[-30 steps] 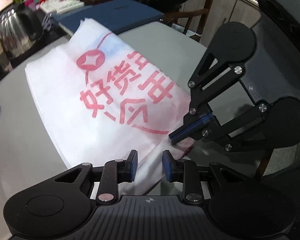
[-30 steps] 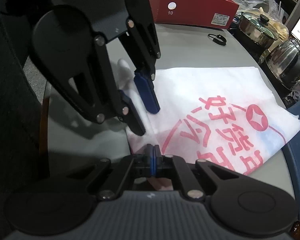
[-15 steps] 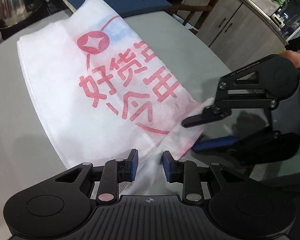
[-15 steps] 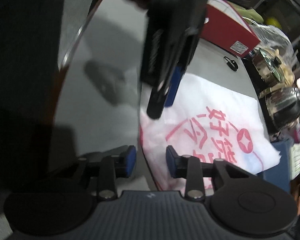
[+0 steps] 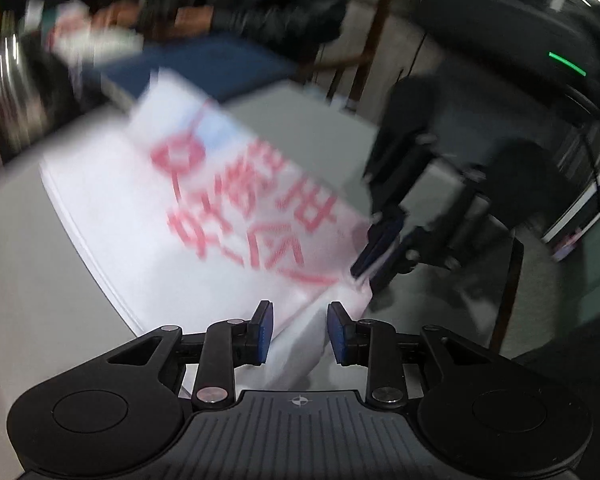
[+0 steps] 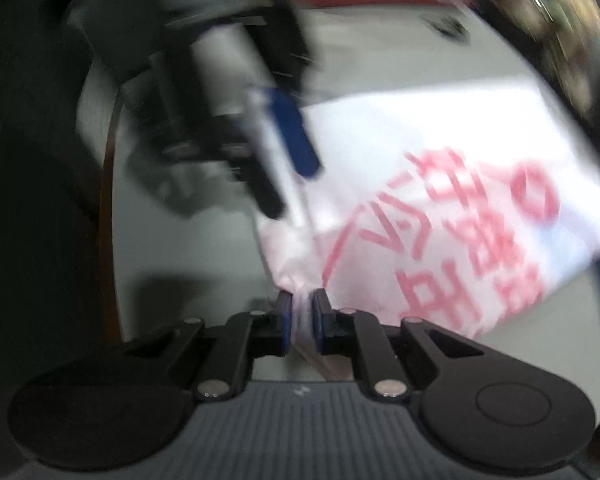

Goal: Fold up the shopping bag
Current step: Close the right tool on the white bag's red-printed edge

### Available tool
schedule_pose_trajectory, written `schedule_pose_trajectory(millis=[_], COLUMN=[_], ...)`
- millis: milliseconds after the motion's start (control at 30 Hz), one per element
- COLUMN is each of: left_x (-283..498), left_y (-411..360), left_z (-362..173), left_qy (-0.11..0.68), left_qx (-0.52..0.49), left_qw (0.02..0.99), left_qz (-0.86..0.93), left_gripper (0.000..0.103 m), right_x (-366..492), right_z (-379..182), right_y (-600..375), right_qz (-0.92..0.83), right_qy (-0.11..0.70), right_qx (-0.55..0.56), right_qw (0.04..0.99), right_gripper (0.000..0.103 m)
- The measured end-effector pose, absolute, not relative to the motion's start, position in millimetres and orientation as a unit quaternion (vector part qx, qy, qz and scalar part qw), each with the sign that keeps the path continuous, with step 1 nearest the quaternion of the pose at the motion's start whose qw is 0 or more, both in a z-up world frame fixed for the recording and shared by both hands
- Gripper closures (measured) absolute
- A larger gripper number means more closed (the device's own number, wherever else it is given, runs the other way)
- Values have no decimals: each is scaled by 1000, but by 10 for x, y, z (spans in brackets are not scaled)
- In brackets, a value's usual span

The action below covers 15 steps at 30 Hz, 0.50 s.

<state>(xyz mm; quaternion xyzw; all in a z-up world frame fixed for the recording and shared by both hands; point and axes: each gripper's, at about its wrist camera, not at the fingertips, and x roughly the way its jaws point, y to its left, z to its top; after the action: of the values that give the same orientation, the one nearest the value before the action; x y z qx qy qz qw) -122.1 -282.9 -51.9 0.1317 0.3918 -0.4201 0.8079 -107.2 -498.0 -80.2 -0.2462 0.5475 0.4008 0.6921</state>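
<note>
The white bag (image 5: 204, 216) with red print lies flat on the grey table (image 5: 28, 272), its near corner bunched up toward the two grippers. In the left wrist view the left gripper (image 5: 299, 332) sits at 6 o'clock, jaws spread and opening a little, with a fold of bag between them; whether the pads touch it cannot be told. The right gripper (image 5: 374, 254) shows at 3 o'clock, at the bag's edge. In the right wrist view its jaws are closing and pinch a gathered corner of the bag (image 6: 440, 200) at 6 o'clock. A person's dark sleeve (image 5: 276, 8) rests at 12 o'clock, beyond a blue book (image 5: 204, 68). Both views are blurred.
</note>
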Motion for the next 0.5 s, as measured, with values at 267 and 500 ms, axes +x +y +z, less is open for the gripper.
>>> schedule_pose_trajectory(millis=[267, 500], left_x=[-1485, -1483], left_y=[-3184, -3370], left_z=[-409, -502], left_qy=[343, 344], left_qx=[273, 358], left_qw=[774, 747], left_qz=[-457, -443], left_gripper=[72, 72], right_x=[-468, -280], right_z=[-941, -991], right_y=[-5372, -5375], right_qz=[459, 503], right_qy=[618, 621], right_qx=[-96, -96], right_qw=[631, 593], right_gripper=[99, 99])
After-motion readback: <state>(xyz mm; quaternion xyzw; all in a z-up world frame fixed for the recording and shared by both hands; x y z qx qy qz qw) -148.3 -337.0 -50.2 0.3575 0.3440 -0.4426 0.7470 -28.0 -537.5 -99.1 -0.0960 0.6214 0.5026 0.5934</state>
